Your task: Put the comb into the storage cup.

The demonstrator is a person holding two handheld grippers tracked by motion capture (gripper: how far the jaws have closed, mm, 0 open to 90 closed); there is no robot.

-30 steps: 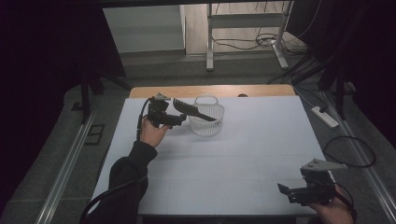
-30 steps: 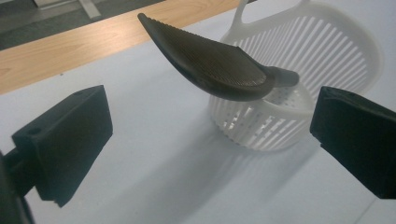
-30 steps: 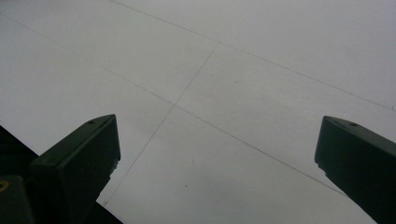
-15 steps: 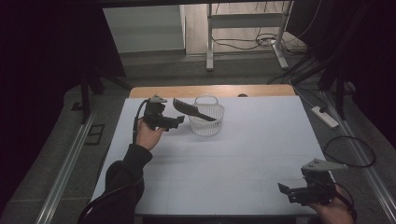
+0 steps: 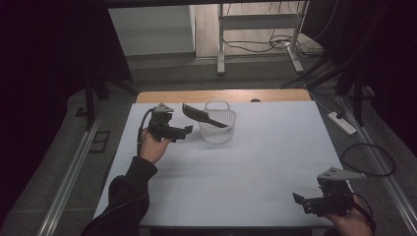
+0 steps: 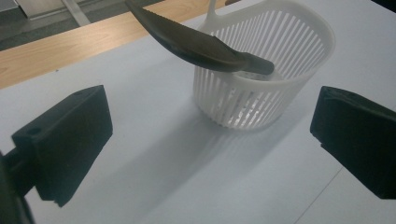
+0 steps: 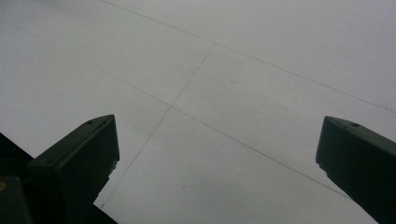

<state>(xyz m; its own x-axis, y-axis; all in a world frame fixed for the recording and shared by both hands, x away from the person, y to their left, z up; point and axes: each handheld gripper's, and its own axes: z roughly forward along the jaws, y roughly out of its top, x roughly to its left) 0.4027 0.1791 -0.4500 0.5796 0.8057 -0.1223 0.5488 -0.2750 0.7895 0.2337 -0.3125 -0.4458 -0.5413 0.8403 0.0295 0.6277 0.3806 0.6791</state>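
High view showed your left gripper (image 5: pixel 181 132) held above the white table cover (image 5: pixel 275 162), just beside the white slotted plastic basket (image 5: pixel 218 129), its jaws spread wide and holding nothing. A dark curved plastic comb-like tool (image 5: pixel 202 116) lay tilted across the basket's rim, one end down inside, the other jutting out toward your left gripper without touching it. Left gripper view cut that outer end off at the top edge, and the fine teeth were hard to make out. Your right gripper (image 5: pixel 307 202) hung low over the near right corner, well apart from the basket, jaws equally wide over bare sheet; your right hand (image 5: pixel 351 223) was partly cropped
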